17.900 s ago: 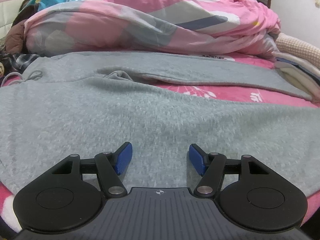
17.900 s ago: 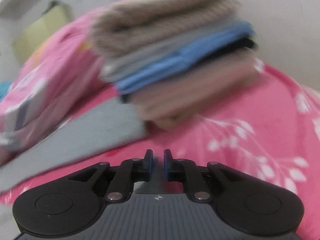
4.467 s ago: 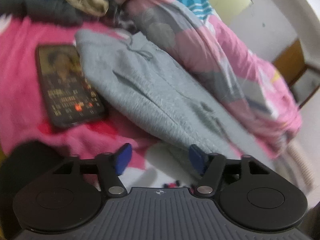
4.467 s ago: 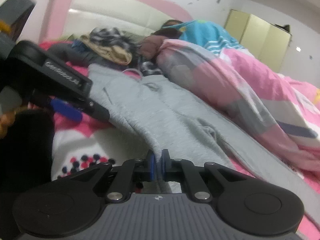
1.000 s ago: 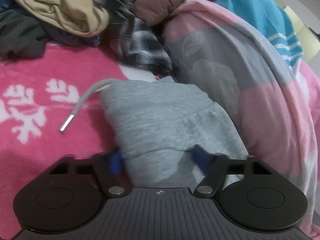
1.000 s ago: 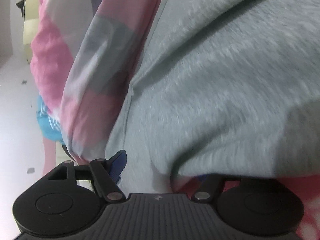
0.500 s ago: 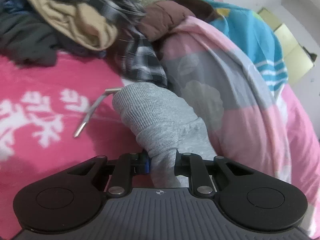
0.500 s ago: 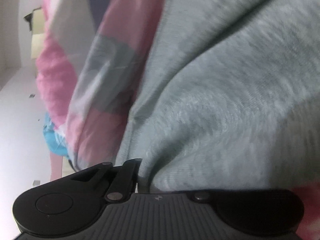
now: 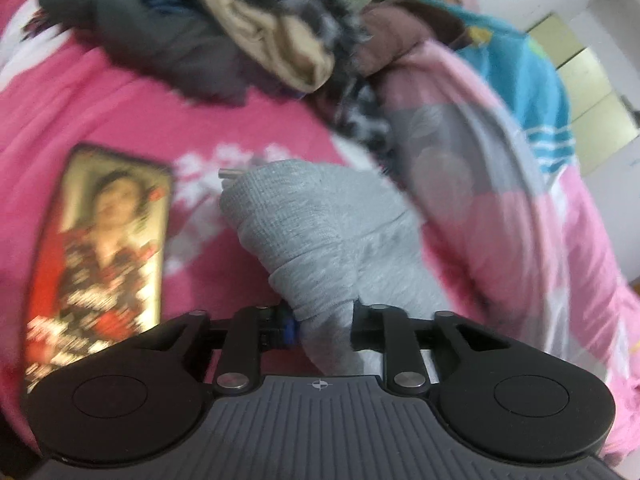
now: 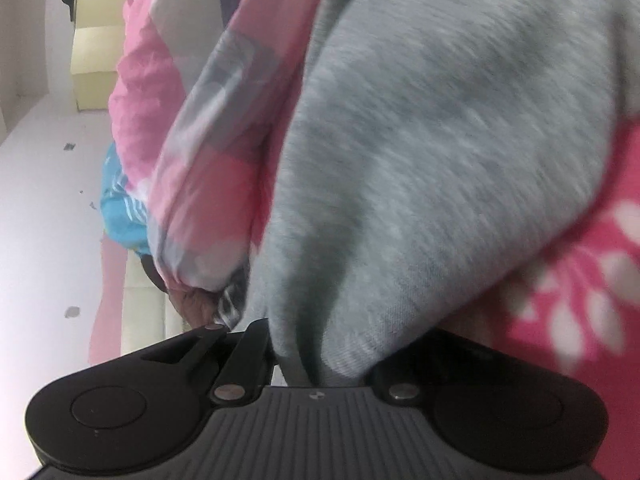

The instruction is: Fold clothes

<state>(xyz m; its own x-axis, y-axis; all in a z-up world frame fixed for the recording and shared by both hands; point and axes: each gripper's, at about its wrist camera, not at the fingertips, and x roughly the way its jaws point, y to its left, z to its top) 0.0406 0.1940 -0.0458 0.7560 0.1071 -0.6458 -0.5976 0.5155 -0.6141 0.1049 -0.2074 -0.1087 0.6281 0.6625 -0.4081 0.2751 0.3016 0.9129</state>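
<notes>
A grey fleece garment (image 9: 320, 232) lies on the pink flowered bedsheet (image 9: 120, 112). My left gripper (image 9: 324, 324) has a bunched end of it between its pads, lifted off the sheet. Its jaws are opening a little while the cloth stays pinched. A cord with a metal tip (image 9: 228, 174) sticks out of that end. In the right wrist view the same grey garment (image 10: 440, 140) fills the frame and drapes over my right gripper (image 10: 316, 364). That gripper is shut on a fold of the garment, which hides its fingertips.
A phone (image 9: 100, 256) with a lit screen lies on the sheet left of the garment. A heap of loose clothes (image 9: 260, 28) sits at the back. A pink and grey quilt (image 9: 520, 200) runs along the right side, seen beside the garment as the quilt (image 10: 200, 120).
Both grippers went from open around the grey cloth to closed on it. The left one has drawn back and up with the bunched end, bringing the phone into view.
</notes>
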